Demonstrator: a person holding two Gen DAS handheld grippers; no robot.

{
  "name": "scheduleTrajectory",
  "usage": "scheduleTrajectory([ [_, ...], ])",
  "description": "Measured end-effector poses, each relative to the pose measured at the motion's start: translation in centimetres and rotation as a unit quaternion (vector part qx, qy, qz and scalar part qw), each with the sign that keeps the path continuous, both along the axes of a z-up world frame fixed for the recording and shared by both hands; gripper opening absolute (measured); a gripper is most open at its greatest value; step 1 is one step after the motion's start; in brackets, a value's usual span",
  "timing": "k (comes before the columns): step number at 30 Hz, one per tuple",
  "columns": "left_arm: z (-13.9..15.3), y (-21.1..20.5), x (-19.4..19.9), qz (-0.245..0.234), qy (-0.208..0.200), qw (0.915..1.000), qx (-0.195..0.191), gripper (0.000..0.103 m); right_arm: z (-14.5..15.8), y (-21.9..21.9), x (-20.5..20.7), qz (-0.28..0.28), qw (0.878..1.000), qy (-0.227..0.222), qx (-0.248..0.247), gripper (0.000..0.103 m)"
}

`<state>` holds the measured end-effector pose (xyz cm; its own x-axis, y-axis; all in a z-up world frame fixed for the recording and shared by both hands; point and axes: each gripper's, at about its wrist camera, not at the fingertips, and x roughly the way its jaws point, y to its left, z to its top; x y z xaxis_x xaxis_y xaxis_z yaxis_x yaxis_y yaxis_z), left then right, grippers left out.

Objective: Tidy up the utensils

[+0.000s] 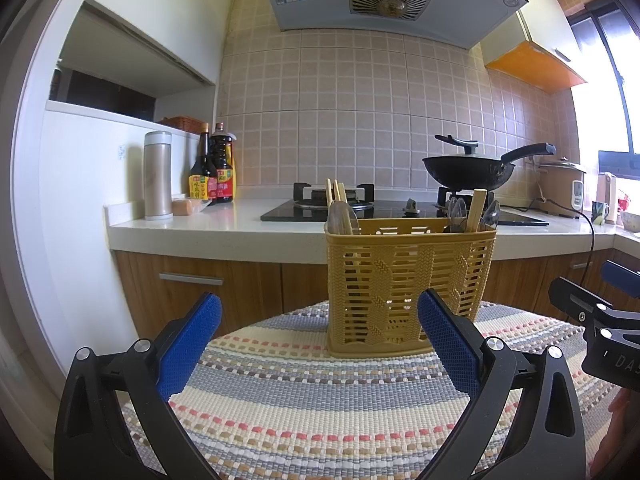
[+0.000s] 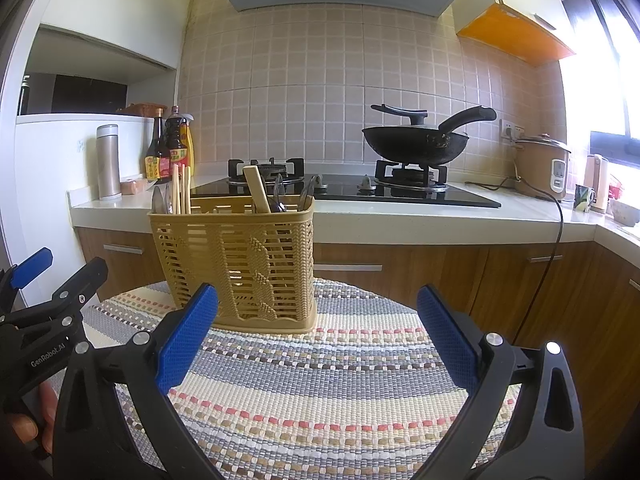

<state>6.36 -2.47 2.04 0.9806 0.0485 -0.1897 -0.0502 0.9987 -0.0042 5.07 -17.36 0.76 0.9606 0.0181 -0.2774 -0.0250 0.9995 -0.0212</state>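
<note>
Left wrist view: left gripper spread wide, empty, low over striped mat. Yellow basket upright just beyond the tips, ahead and slightly right, long side across the view. Chopsticks and spoons standing upright inside, at the two ends.

Right wrist view: right gripper equally wide, empty; same basket ahead and left. Probably comparable reach for either, left more squarely lined up. Wooden spatula handle clearer here; no loose utensils on the mat in either view.
</note>
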Motion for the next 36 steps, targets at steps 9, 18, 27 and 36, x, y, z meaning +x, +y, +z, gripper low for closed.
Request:
scheduleTrajectory([
  [9,0.08,-0.12,-0.08,0.005,-0.001,1.0000,0.005,0.095,-0.04,-0.02,0.01,0.002,1.000,0.001,0.000,0.095],
  [18,0.11,-0.10,0.11,0.005,0.003,1.0000,0.006,0.095,-0.09,-0.10,0.10,0.005,1.000,0.003,-0.002,0.095],
  [27,0.06,-0.14,0.21,0.004,0.004,1.0000,0.005,0.095,-0.14,-0.18,0.28,0.009,1.000,0.004,-0.003,0.095],
  [36,0.13,0.25,0.05,0.008,-0.005,1.0000,-0.001,0.096,-0.12,-0.18,0.27,0.008,1.000,0.004,-0.003,0.095],
])
